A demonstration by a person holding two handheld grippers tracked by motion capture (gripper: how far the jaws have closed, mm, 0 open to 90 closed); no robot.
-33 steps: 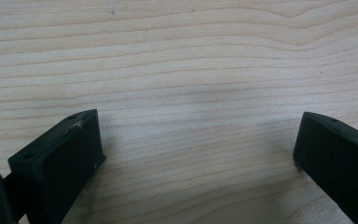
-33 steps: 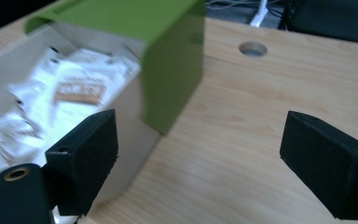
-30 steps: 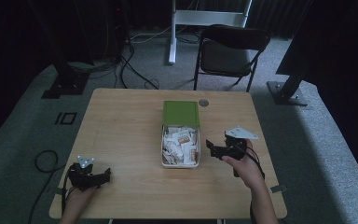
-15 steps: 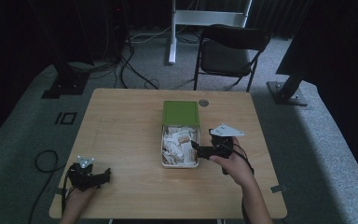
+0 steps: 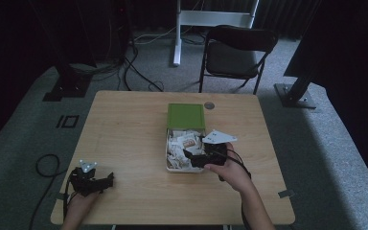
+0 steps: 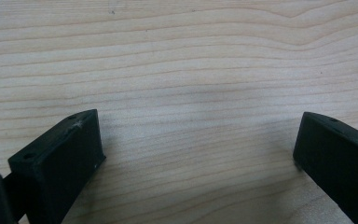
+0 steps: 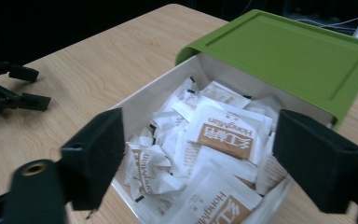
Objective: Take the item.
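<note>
— Why is the right tool (image 5: 194, 158) poised over the white rectangular plastic box (image 5: 168, 158) in the middle of the pale wooden table (image 5: 124, 124)?

— My reading is that it is lined up for a pick. Its jaws are spread wide, with nothing between them, and in the right gripper view they straddle the heap of small white paper sachets with brown printed labels (image 7: 214, 140), one jaw at the box's near-left wall and the other at its right side. That spacing suits closing on one sachet from the top of the pile.

— And the flat green plastic lid (image 5: 186, 116)?

— It sits over the far half of the box, slid back, so the near half is open toward the person. That leaves the sachets reachable without taking the lid off.

— What about the left tool (image 5: 103, 181)?

— It rests near the front-left corner of the table, well apart from the box, jaws spread over bare wood in the left gripper view. It looks parked, out of the way.

— How do the sachets look?

— Loose and crumpled, piled at all angles, overlapping each other. The one lying uppermost (image 7: 223, 133) is flat, label up, with brown lettering on a tan patch. Whether any are torn open is hard to say in this dim, blurred view.
</note>
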